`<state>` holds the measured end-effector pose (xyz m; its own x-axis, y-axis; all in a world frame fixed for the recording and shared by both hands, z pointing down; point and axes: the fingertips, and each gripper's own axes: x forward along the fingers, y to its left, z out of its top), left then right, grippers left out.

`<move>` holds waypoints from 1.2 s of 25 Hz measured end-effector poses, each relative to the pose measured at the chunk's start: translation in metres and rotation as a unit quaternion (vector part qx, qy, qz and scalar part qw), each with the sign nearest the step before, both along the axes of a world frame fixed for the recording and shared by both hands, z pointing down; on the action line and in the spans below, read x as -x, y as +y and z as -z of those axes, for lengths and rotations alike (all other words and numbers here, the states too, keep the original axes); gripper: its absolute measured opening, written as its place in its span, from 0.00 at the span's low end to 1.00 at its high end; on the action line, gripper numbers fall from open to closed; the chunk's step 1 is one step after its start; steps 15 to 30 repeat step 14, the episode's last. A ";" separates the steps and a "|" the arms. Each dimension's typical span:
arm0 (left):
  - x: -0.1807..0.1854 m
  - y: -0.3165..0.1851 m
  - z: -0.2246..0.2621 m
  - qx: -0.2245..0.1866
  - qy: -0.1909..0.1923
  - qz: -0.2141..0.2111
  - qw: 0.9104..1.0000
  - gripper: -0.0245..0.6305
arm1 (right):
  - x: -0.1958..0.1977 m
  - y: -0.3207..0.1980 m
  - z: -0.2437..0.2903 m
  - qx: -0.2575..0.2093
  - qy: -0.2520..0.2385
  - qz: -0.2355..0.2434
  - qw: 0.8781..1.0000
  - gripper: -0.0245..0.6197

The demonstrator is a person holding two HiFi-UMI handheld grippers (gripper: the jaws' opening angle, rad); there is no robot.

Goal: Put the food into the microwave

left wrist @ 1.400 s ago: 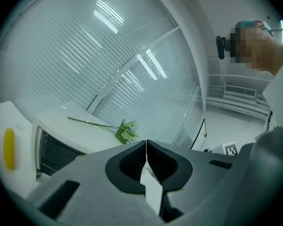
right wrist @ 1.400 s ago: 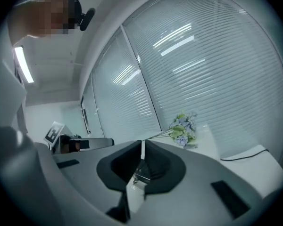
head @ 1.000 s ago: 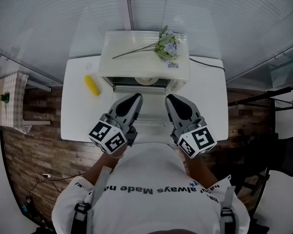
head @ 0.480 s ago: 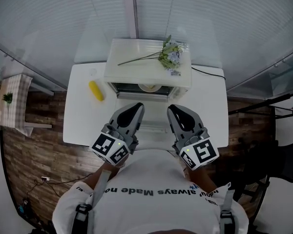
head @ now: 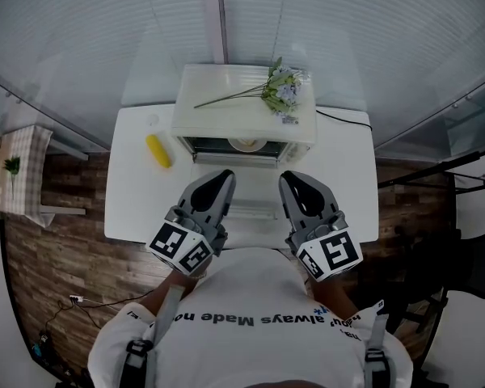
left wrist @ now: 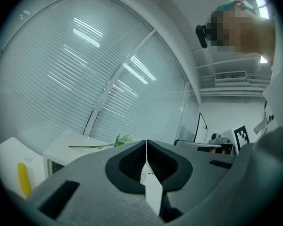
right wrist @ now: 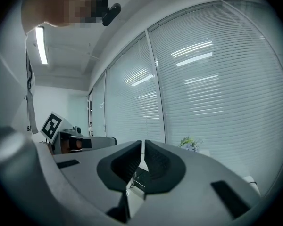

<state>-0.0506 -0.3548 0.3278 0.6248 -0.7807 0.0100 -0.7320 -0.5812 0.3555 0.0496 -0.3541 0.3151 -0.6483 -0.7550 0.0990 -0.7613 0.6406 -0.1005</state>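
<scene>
A white microwave [head: 244,113] stands at the back of a white table [head: 137,208]. Its front is open, the door [head: 246,192] folded down toward me, and a pale dish [head: 247,144] shows inside. A yellow corn cob [head: 158,150] lies on the table left of the microwave, also low at the left in the left gripper view [left wrist: 22,179]. My left gripper [head: 225,175] and right gripper [head: 287,176] hover side by side over the door, near the table's front. Each is shut with nothing between its jaws: left gripper [left wrist: 145,142], right gripper [right wrist: 142,142].
A sprig of flowers [head: 276,87] lies on top of the microwave. A black cable [head: 343,113] runs off the table's back right. Window blinds stand behind the table. Wooden floor and a small checked table [head: 16,168] are at the left.
Both grippers have drawn back a little from the microwave toward my body, still shut. The head view has shifted slightly. The corn has not moved.
</scene>
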 end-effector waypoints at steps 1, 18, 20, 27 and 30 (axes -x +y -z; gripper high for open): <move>0.000 0.000 -0.001 0.001 0.002 -0.001 1.000 0.06 | 0.000 0.000 0.000 -0.001 0.000 -0.002 1.000 0.08; -0.001 -0.001 0.001 0.002 0.001 -0.001 1.000 0.06 | -0.003 -0.001 0.002 0.001 -0.003 -0.008 1.000 0.08; -0.001 -0.001 0.001 0.002 0.001 -0.001 1.000 0.06 | -0.003 -0.001 0.002 0.001 -0.003 -0.008 1.000 0.08; -0.001 -0.001 0.001 0.002 0.001 -0.001 1.000 0.06 | -0.003 -0.001 0.002 0.001 -0.003 -0.008 1.000 0.08; -0.001 -0.001 0.001 0.002 0.001 -0.001 1.000 0.06 | -0.003 -0.001 0.002 0.001 -0.003 -0.008 1.000 0.08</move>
